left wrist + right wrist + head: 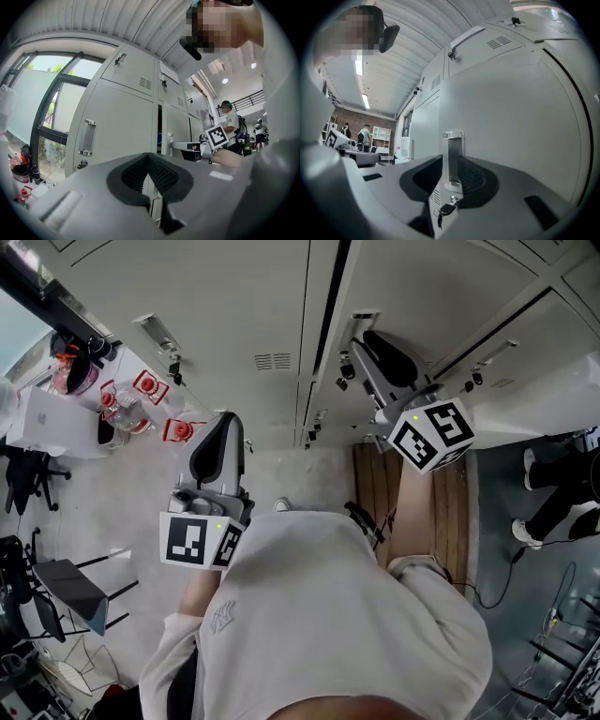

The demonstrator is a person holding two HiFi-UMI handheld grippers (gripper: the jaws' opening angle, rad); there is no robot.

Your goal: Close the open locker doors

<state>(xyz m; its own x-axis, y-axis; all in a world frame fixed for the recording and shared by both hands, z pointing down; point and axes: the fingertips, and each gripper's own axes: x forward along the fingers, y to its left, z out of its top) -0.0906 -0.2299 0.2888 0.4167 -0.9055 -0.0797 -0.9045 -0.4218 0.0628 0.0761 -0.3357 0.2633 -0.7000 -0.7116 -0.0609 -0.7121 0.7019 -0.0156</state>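
Note:
Grey lockers (244, 296) fill the wall ahead. A dark gap (330, 292) marks a door standing ajar between two columns; in the left gripper view it is a slit (159, 133). My left gripper (220, 423) is held low in front of the closed left doors, and its pads (161, 176) meet in a shut V. My right gripper (367, 338) is up against an open door (511, 122). That door's metal handle (453, 157) shows between the parted pads, with a key (445, 210) hanging below; contact cannot be told.
A table (56, 423) with red-capped bottles (141, 390) stands at the left by the window, with chairs (66, 587) nearer me. Another person's legs (562, 502) are at the right. Floor cables (506, 568) run past a wooden strip (412, 493).

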